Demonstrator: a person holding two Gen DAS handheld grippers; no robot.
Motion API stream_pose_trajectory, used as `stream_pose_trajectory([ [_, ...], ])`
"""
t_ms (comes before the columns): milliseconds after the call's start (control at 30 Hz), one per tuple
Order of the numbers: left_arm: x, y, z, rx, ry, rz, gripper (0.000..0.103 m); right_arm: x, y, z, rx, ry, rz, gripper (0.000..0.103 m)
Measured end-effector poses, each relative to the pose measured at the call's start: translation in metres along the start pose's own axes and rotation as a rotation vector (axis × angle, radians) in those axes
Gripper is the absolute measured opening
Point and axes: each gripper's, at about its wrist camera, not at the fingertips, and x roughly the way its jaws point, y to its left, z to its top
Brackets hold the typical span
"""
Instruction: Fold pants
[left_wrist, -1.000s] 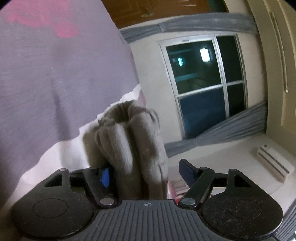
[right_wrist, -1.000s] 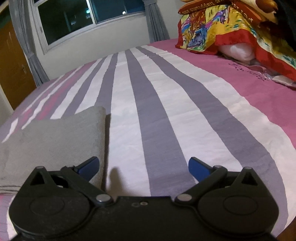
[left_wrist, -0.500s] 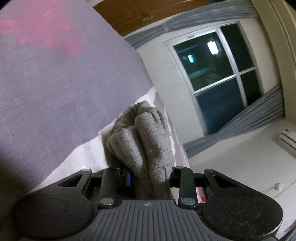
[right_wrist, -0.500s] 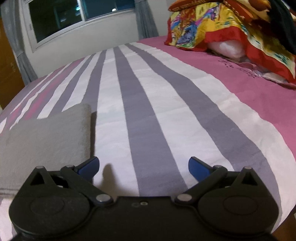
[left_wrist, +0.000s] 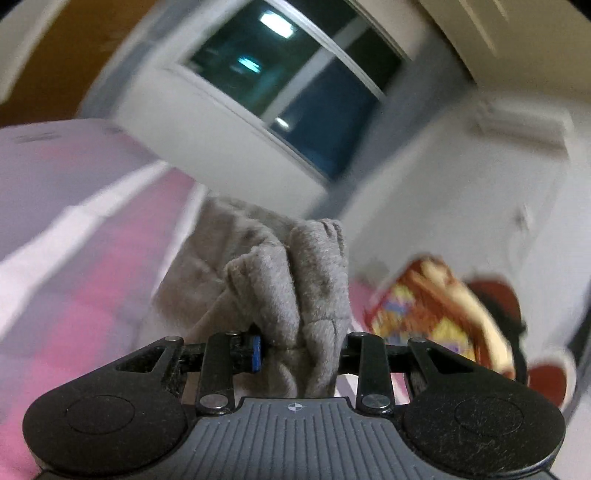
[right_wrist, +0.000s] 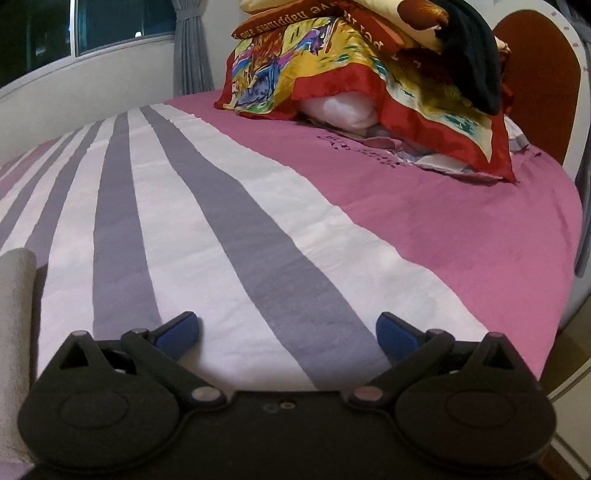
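The pants are grey fleece. In the left wrist view a bunched wad of them (left_wrist: 295, 280) fills the middle, and my left gripper (left_wrist: 301, 349) is shut on it, holding it off the bed; this view is motion-blurred. In the right wrist view only a strip of the grey pants (right_wrist: 14, 295) shows at the far left edge, lying flat on the bed. My right gripper (right_wrist: 288, 330) is open and empty, low over the striped bedspread (right_wrist: 229, 229), to the right of the pants.
The bedspread has white, grey and pink stripes. A pile of colourful pillows and blankets (right_wrist: 369, 62) sits at the head of the bed, with a red headboard (right_wrist: 535, 74) behind. A window (left_wrist: 295, 85) and white wall stand beyond.
My left gripper closed on the bunched pants, then lifted and swung with them so the pillows came into view. My right gripper moved right, away from the flat pants, staying open.
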Motion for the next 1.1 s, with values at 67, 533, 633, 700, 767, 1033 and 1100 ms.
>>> stream_pose_trajectory([
  [67, 0.030, -0.033, -0.013, 0.057, 0.060, 0.002, 0.032, -0.002, -0.001, 0.000, 0.012, -0.011, 0.027, 0.103],
  [533, 0.127, -0.183, -0.150, 0.506, 0.386, -0.023, 0.032, -0.001, -0.029, 0.002, 0.117, -0.037, 0.132, 0.103],
  [633, 0.135, -0.192, -0.169, 0.538, 0.424, -0.014, 0.032, 0.000, -0.030, 0.001, 0.116, -0.040, 0.130, 0.103],
  [700, 0.141, -0.198, -0.177, 0.574, 0.446, -0.016, 0.032, 0.000, -0.029, 0.001, 0.117, -0.042, 0.126, 0.103],
  [767, 0.146, -0.202, -0.185, 0.601, 0.477, -0.028, 0.047, 0.001, -0.028, 0.001, 0.116, -0.041, 0.125, 0.103],
  [1033, 0.116, -0.212, -0.178, 0.568, 0.427, -0.095, 0.094, -0.004, -0.038, 0.002, 0.174, -0.058, 0.147, 0.103],
  [1100, 0.089, -0.197, -0.157, 0.542, 0.353, -0.057, 0.094, -0.011, -0.048, 0.002, 0.211, -0.081, 0.141, 0.103],
])
